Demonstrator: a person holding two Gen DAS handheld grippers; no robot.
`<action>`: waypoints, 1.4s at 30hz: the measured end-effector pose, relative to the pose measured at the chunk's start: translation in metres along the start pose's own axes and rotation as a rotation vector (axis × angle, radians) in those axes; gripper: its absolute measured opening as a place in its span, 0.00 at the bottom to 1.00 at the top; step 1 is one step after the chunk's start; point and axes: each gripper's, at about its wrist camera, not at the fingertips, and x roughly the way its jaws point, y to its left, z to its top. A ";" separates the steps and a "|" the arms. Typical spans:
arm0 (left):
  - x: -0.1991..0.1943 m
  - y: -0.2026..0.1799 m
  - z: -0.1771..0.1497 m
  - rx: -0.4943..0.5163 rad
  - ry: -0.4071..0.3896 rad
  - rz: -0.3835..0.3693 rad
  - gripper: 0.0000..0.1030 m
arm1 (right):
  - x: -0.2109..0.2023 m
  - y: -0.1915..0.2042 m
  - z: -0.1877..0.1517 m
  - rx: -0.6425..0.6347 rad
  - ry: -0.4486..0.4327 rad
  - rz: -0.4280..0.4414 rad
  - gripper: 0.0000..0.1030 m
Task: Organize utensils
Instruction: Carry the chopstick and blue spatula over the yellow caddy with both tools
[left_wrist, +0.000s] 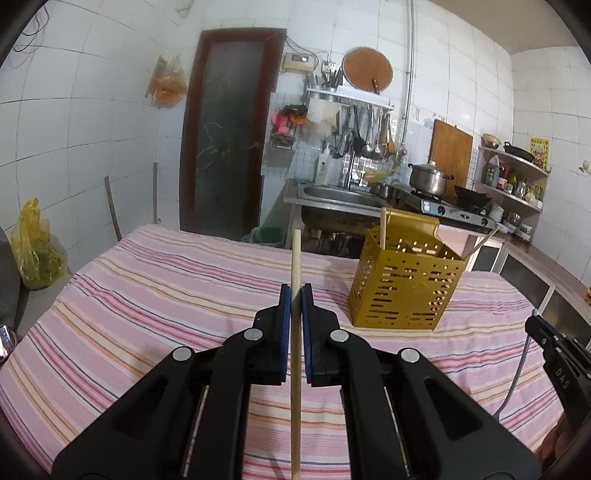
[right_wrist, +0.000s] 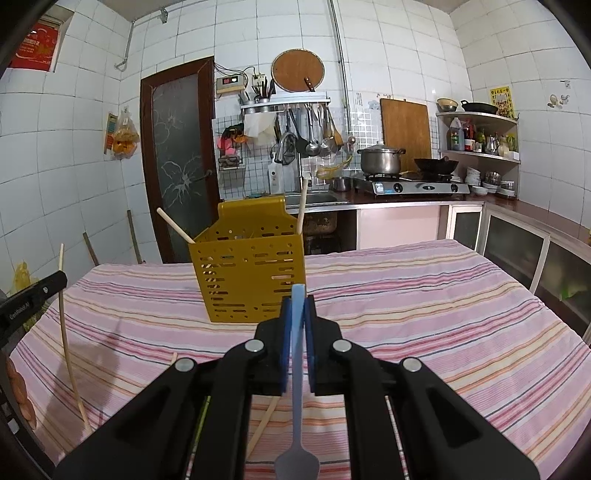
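Blue pads of the left gripper (left_wrist: 295, 295) are clenched on a wooden chopstick (left_wrist: 295, 266), which stands nearly upright between them and sticks out above and below. The right gripper (right_wrist: 298, 306) is clenched on the handle of a pale blue spoon (right_wrist: 297, 354), whose bowl hangs down toward the camera. Under it, one more chopstick (right_wrist: 264, 424) lies on the striped tablecloth (right_wrist: 424, 314) at the near edge.

Farther, near the middle of the table, stands the yellow perforated utensil holder (right_wrist: 251, 273). Two chopsticks (right_wrist: 176, 226) already lean inside it, one at each end.

So I judge the task as partly done: two pieces are sorted, two are held and not yet dropped in, one waits on the cloth. The holder is ahead of both grippers, apart from them, right of the left one.
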 end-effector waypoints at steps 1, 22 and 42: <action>-0.002 0.000 0.001 -0.001 -0.006 0.000 0.05 | 0.000 -0.001 0.000 0.000 -0.002 0.000 0.07; -0.014 -0.003 0.003 -0.002 -0.040 -0.013 0.05 | -0.010 0.000 -0.001 -0.009 -0.036 0.001 0.07; -0.029 -0.015 0.027 0.016 -0.084 -0.019 0.05 | -0.031 -0.002 0.034 -0.026 -0.081 0.024 0.07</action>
